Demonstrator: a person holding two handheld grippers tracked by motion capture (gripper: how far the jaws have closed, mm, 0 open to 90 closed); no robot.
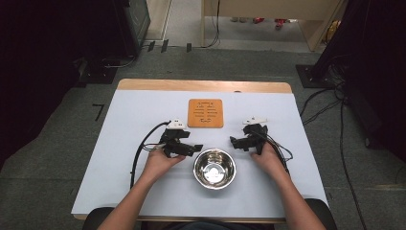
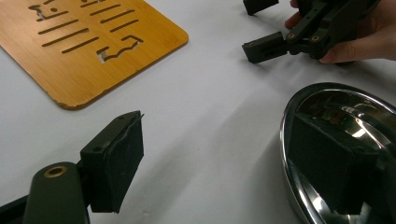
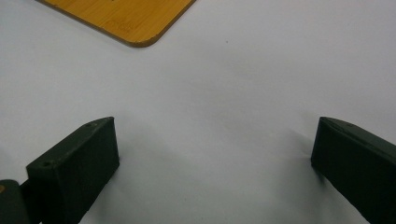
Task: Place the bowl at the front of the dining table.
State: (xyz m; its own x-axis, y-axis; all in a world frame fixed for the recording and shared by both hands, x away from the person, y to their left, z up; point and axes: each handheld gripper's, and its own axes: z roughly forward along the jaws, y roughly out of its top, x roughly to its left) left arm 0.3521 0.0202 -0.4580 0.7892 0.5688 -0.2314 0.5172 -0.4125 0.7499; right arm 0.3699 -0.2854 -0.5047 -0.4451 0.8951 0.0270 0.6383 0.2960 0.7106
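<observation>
A round steel bowl (image 1: 214, 168) is sitting upright on the white bench (image 1: 129, 120), near the front edge and midway across. It is empty, and its polished inside is mirroring the light and dark shapes above it. In the left gripper view its shiny rim (image 2: 286, 140) is curving in from the lower right, reflecting a black jaw. It is lying between the two hands, touching neither, with the wooden trivet (image 1: 205, 113) sitting well beyond it.

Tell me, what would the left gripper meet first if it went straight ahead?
Probably the steel bowl: one of the left gripper's fingers already sits over its rim. Farther on is the right gripper. Depth is unclear.
</observation>
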